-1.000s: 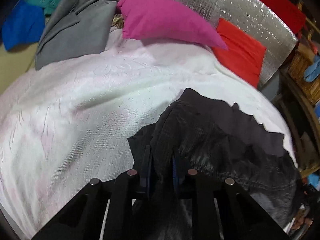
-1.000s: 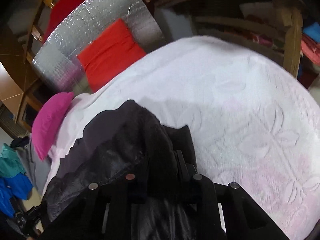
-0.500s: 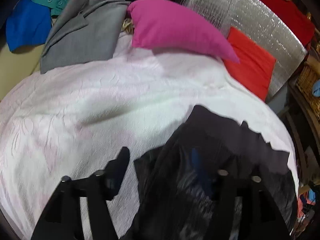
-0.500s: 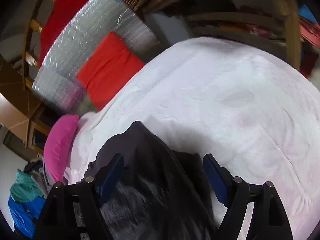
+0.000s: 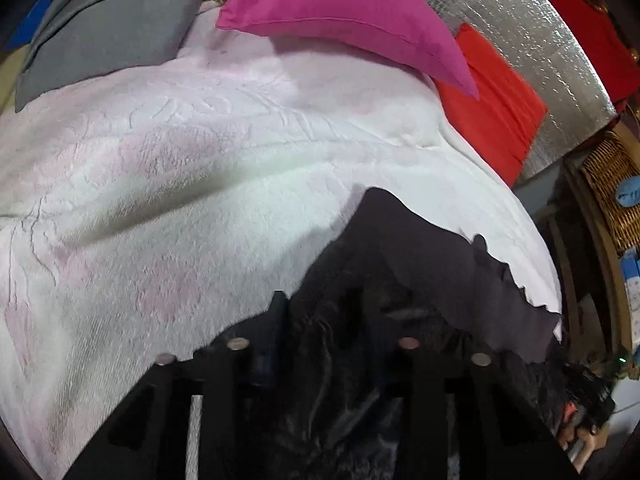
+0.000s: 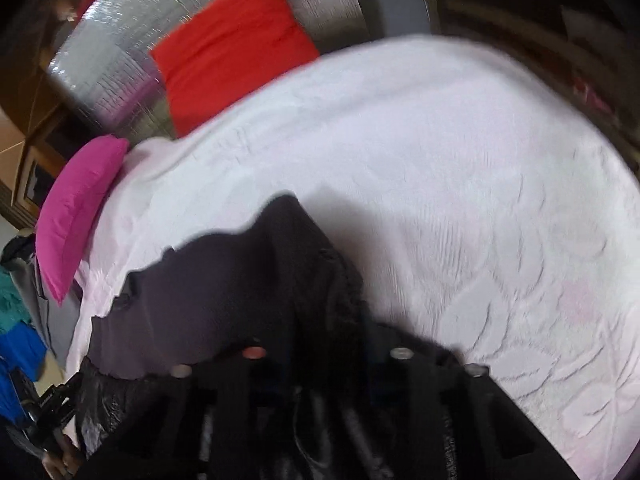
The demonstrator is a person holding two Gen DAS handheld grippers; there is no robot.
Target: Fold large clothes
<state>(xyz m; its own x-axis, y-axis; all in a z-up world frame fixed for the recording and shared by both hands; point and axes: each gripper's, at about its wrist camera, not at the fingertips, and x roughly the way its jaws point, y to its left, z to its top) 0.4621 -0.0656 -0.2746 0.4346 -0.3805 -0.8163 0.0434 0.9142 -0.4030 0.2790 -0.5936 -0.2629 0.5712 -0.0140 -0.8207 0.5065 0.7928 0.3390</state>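
Bedspread (image 5: 208, 208) of white embossed fabric carries a dark garment (image 5: 420, 264) bunched at its near edge. Left gripper (image 5: 320, 320) and right gripper (image 6: 324, 344) both hang over the cloth, jaws parted. Pink pillow (image 5: 340, 4) and red cushion (image 6: 228, 44) lie at the far edge.

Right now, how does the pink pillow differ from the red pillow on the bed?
The pink pillow is magenta, while the red pillow is orange-red. The pink pillow lies out on the white blanket with a pointed corner; the red pillow stands leaning against the silver panel. In the left wrist view the pink pillow's corner overlaps the red pillow. Both are plain, one-colour pillows at the far end of the bed.
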